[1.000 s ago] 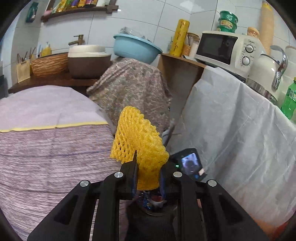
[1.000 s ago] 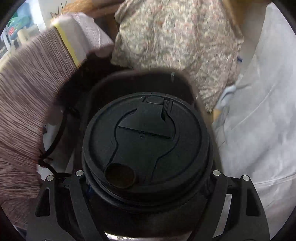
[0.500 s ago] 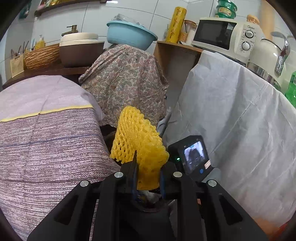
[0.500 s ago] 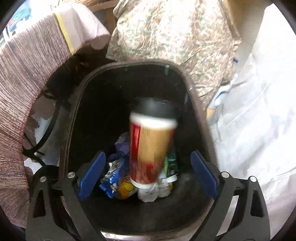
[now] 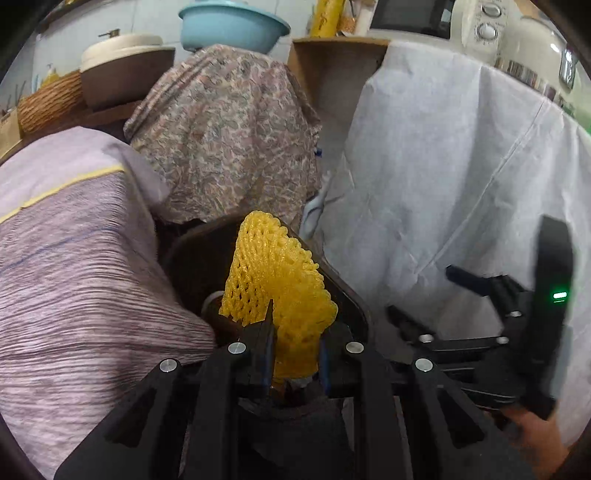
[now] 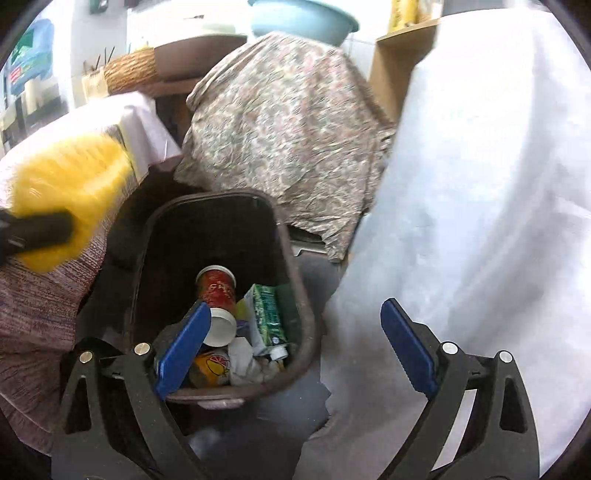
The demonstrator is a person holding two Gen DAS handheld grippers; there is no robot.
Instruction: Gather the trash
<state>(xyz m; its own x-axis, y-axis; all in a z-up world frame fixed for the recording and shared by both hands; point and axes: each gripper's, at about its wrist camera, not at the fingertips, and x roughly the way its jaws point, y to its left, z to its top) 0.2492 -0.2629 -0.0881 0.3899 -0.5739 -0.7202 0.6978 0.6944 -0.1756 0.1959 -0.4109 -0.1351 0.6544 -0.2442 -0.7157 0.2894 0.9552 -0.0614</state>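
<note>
My left gripper [image 5: 295, 343] is shut on a yellow foam fruit net [image 5: 273, 280], held over the near rim of the dark brown trash bin [image 5: 347, 295]. In the right wrist view the same net [image 6: 70, 192] shows blurred at the left, above and left of the bin [image 6: 295, 266]. My right gripper [image 6: 295, 343] stands open and empty above the bin's right front edge. Inside the bin lie a red paper cup [image 6: 216, 290], a green carton [image 6: 267, 314] and crumpled wrappers [image 6: 240, 365]. The right gripper also appears at the right of the left wrist view [image 5: 480, 295].
A striped purple cloth [image 5: 74, 277] covers a surface left of the bin. A floral cloth [image 6: 288, 122] drapes something behind it, and a white cloth [image 6: 480, 184] hangs on the right. A blue basin [image 5: 232, 26] and a woven basket [image 6: 129, 70] sit on the back shelf.
The right gripper let go of the cup, which fell into the bin, then rose and drew back to the right. The left gripper carried the yellow net down toward the bin.
</note>
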